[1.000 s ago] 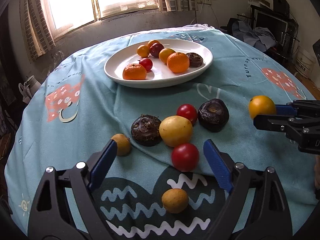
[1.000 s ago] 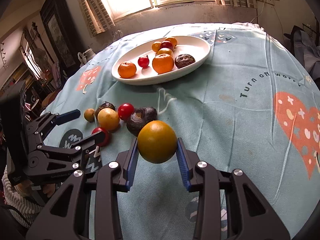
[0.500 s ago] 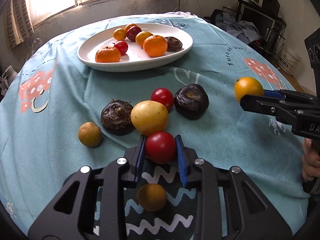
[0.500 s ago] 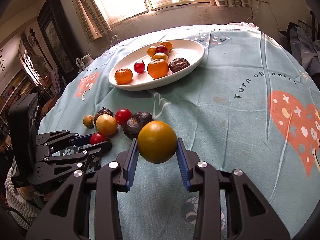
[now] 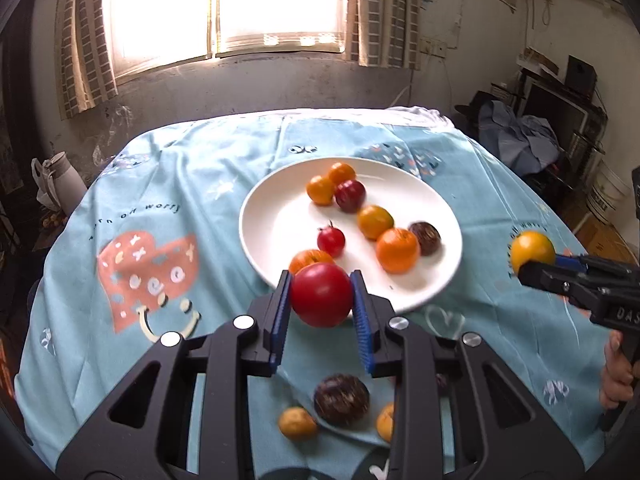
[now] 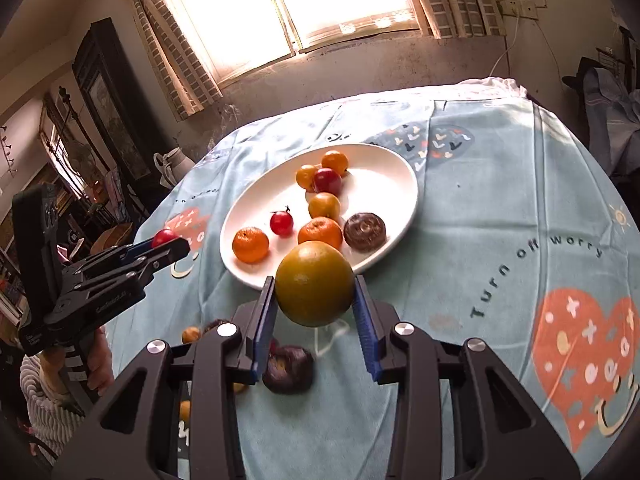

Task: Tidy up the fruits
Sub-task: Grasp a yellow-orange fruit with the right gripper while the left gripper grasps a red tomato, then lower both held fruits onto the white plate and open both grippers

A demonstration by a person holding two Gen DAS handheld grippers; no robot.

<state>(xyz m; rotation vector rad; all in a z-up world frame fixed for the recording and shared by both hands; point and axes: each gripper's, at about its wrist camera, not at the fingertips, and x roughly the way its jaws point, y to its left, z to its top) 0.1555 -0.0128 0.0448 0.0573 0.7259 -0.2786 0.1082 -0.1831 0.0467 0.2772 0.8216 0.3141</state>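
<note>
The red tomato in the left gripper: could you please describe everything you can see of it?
The red tomato is round, smooth and glossy, uniformly red, with no stem showing. It is clamped at its sides between the blue pads of the left gripper, held in the air by the near rim of the white plate. Nothing else touches it.

Both grippers raised, each clamped on a fruit.
Left gripper (image 5: 321, 295) pinches a round red tomato (image 5: 321, 294); right gripper (image 6: 315, 285) pinches a round yellow-orange citrus fruit (image 6: 314, 283).
</note>
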